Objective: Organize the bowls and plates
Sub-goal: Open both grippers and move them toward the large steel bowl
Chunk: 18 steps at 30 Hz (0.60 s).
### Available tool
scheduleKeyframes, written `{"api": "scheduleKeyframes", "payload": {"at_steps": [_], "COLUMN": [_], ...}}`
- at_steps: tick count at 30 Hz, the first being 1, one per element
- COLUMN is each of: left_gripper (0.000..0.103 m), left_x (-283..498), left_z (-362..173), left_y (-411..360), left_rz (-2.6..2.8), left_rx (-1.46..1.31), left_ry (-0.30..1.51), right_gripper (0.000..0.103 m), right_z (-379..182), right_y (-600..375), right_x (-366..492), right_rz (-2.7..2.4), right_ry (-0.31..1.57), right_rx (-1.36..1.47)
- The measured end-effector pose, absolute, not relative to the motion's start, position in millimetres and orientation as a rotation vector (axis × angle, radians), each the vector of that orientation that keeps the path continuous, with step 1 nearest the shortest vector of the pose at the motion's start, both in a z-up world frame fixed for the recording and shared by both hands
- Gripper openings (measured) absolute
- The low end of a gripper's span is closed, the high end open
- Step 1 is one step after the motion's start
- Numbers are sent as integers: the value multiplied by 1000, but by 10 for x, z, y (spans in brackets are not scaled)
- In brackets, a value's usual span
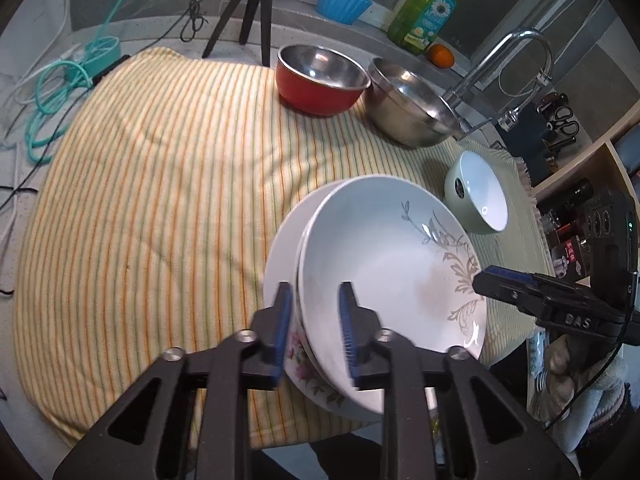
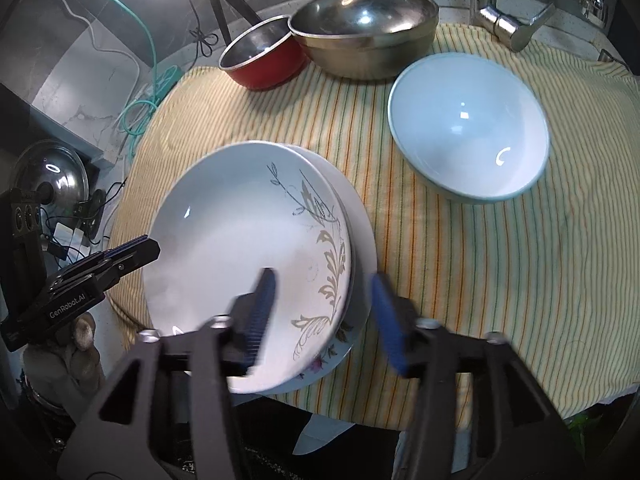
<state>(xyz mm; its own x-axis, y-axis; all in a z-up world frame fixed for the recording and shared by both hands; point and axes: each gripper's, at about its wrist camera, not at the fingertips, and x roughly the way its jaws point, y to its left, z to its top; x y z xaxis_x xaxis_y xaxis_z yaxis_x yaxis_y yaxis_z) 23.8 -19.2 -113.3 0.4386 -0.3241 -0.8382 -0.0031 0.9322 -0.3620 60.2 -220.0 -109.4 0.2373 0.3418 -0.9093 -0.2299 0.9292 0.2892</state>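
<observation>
Plates first, in the left wrist view: the stack [image 1: 384, 280] sits right of centre on the striped cloth [image 1: 160, 200] covering the worktop, a leaf-patterned plate on top of a floral one and a plain white one. My left tool [image 1: 314, 320] straddles the stack's near-left rim with its blue pads spread and a gap showing on each side, so I read it as pinching nothing. The right tool's tip shows at the right edge by the far rim. A green bowl [image 1: 476, 196] stands just right of the stack; a red bowl [image 1: 320, 80] and a steel bowl [image 1: 412, 104] sit side by side near the top.

Right wrist view: the stack [image 2: 248, 264] fills the lower left. My right tool [image 2: 324, 316] is spread wide across its right rim, one pad over the top plate, the other outside above the cloth, neither pressing. The left tool [image 2: 132, 250] shows at the left edge. The green bowl [image 2: 468, 128] is upper right; the red bowl [image 2: 264, 60] and steel bowl [image 2: 364, 32] touch at the top.

I judge the plates stacked and let go. Next comes the bowls: I'd lift both tools clear without nudging the stack, then grip a bowl's rim for nesting.
</observation>
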Motion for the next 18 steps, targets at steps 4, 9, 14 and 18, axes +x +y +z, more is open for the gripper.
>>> {"api": "scheduleKeyframes", "payload": {"at_steps": [4, 9, 14, 18], "left_gripper": [57, 57, 57, 57], "left_x": [276, 350, 461, 580], "left_z": [-1034, -938, -838, -740], "left_y": [-143, -123, -146, -203], "left_rz": [-181, -173, -186, -201], "left_rx": [-324, -312, -315, -310], "left_ry": [1078, 1059, 1039, 1014], "right_gripper": [80, 82, 82, 82], "right_z": [-962, -822, -601, -459], "right_y": [-2224, -2286, -2408, -2580], "right_x": [602, 597, 677, 817], "right_rz": [392, 390, 378, 364], "right_ry": [1230, 1201, 1142, 1102], "right_rx": [109, 119, 125, 154]}}
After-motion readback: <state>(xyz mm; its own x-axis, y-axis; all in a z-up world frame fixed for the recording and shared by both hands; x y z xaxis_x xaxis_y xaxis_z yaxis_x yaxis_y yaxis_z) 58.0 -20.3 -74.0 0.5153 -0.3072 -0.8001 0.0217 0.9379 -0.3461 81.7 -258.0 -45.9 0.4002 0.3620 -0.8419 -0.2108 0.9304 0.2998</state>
